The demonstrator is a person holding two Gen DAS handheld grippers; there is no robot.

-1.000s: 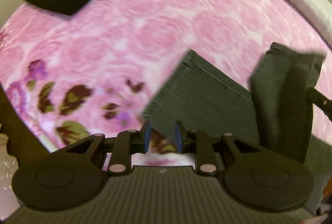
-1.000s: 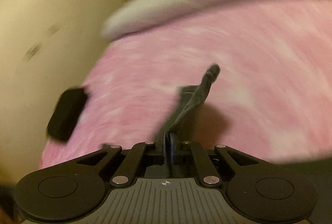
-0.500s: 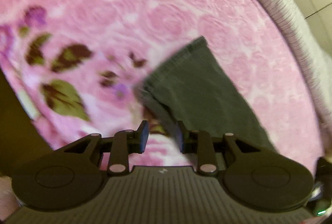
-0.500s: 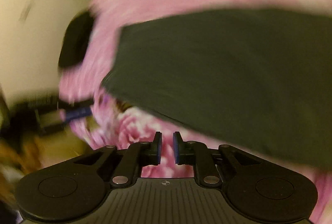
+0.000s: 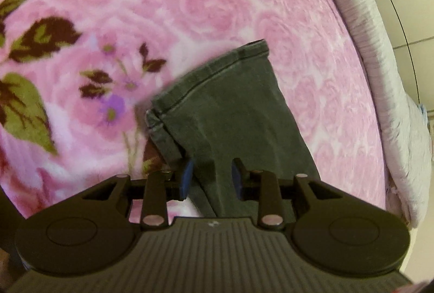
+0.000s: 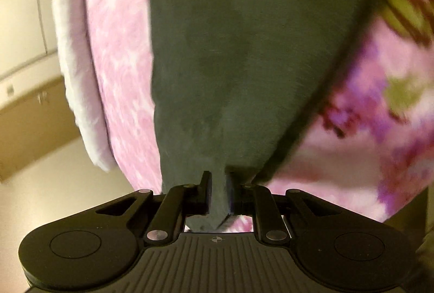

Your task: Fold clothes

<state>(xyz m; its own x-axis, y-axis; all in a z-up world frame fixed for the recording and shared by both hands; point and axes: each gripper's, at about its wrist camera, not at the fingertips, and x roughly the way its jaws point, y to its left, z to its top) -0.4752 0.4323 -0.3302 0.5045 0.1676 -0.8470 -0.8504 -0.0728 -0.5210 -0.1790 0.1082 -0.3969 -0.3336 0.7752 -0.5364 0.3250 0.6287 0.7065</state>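
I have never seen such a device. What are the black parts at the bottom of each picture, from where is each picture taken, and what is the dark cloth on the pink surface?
There is no robot here. A person holds a hand tool in each hand, each with two fingers that pinch like tongs. A wide-angle camera on each tool looks forward along its fingers, so the black parts at the bottom are the tool itself.

One picture looks from the left gripper, the other from the right gripper.

The surface is a pink fleece blanket with a rose pattern, over a white bed edge. On it lies a pair of dark grey denim trousers, to be folded.

The left gripper's jaws have just been opening; the cloth lies between them, but they do not press it. The right gripper pinches a fold of the same trousers.
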